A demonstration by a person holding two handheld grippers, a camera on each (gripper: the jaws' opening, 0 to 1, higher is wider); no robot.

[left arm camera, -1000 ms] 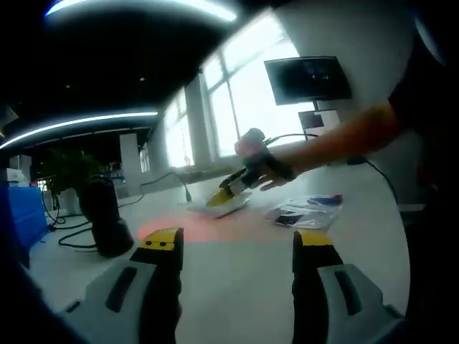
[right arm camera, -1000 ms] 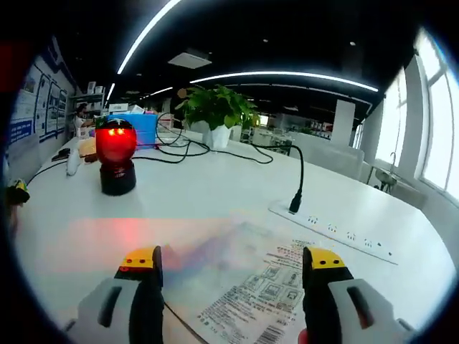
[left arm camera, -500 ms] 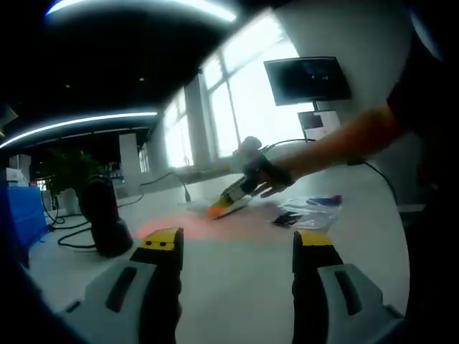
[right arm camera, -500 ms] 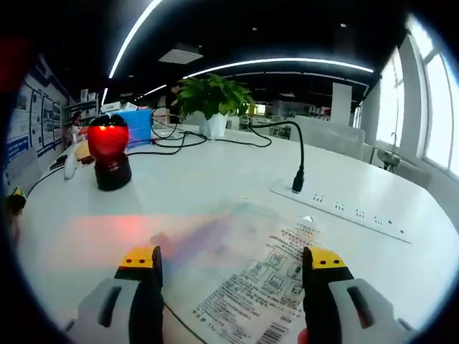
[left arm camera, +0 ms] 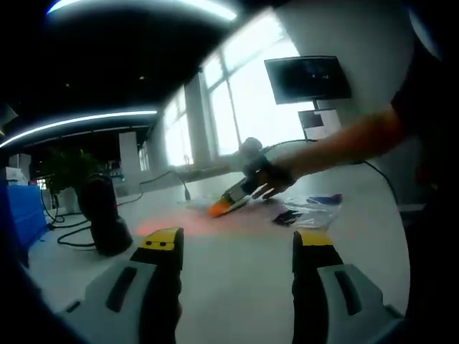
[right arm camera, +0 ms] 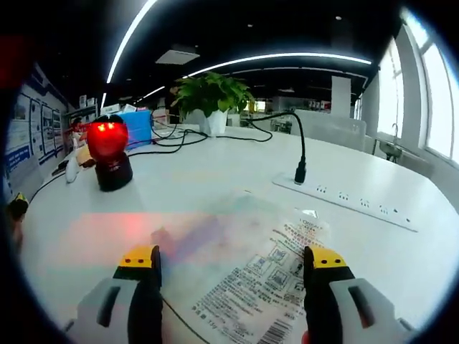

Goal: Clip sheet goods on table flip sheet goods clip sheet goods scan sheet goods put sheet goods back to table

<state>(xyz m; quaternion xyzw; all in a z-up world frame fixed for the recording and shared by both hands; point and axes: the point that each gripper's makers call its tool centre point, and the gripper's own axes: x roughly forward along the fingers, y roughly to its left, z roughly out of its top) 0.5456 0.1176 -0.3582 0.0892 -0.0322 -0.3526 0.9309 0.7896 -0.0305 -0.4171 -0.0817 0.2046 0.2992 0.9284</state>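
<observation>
A flat clear packet with a printed label and barcode point(right arm camera: 267, 276) lies on the white table point(right arm camera: 215, 186), under and between my right gripper's jaws. My right gripper point(right arm camera: 231, 259) is open, its yellow tips standing wide over the packet. In the left gripper view a hand holds that right gripper point(left arm camera: 219, 208) low over the table, beside several small packets point(left arm camera: 305, 213). My left gripper point(left arm camera: 237, 241) is open above bare tabletop with nothing between its fingers. A black scanner with a red lit head point(right arm camera: 107, 154) stands on the table, casting a red glow point(right arm camera: 129, 228).
A white power strip point(right arm camera: 351, 204) with a plugged black cable lies beyond the packet. A potted plant point(right arm camera: 211, 100), a blue box point(right arm camera: 136, 123) and loose cables sit at the back. The scanner point(left arm camera: 104, 215) shows dark in the left gripper view. A monitor point(left arm camera: 308, 77) hangs by the windows.
My right gripper has dropped lower and nearer over the packet, which now looks larger between its jaws. The left gripper has stayed still and open.
</observation>
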